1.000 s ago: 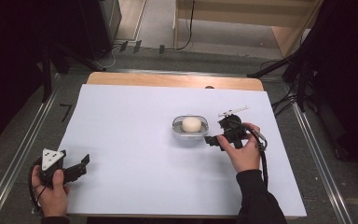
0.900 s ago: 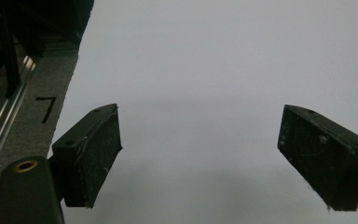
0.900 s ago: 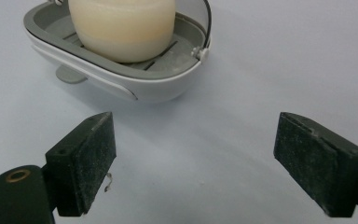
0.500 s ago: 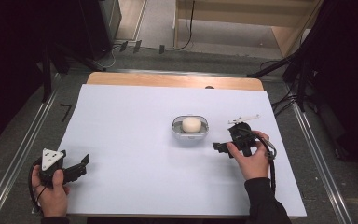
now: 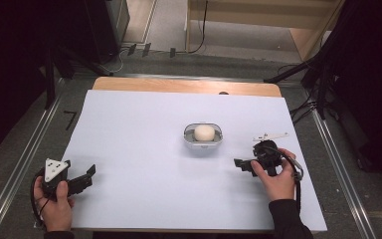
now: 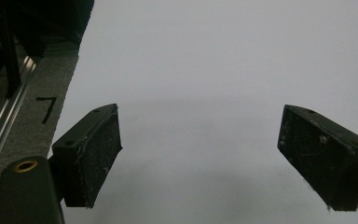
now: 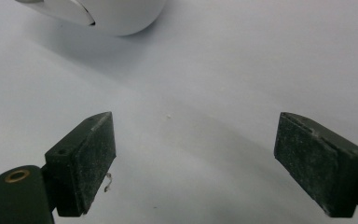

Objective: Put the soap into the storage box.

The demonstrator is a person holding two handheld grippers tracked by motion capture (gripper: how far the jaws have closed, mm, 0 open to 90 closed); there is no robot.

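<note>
A small white bowl [image 5: 203,142] sits near the middle of the white table sheet [image 5: 144,129], with a pale round ball [image 5: 204,133] inside it. My right gripper [image 5: 240,164] rests low on the sheet to the right and in front of the bowl, held by a hand, jaws wide apart and empty. In the right gripper view the bowl's underside [image 7: 121,16] shows at the top left, beyond the open gripper [image 7: 196,158]. My left gripper [image 5: 85,178] lies at the near left corner, open and empty. The left gripper view has its open gripper [image 6: 200,158] over bare sheet.
A thin white strip [image 5: 270,135] lies on the sheet just behind the right hand. The table's wooden far edge [image 5: 186,87] and metal side rails [image 5: 25,149] bound the sheet. Dark stands and cables crowd the floor at the back and right.
My right gripper has drawn back from the bowl toward the near right and come down to the sheet. The bowl, the ball and the left gripper have stayed put.
</note>
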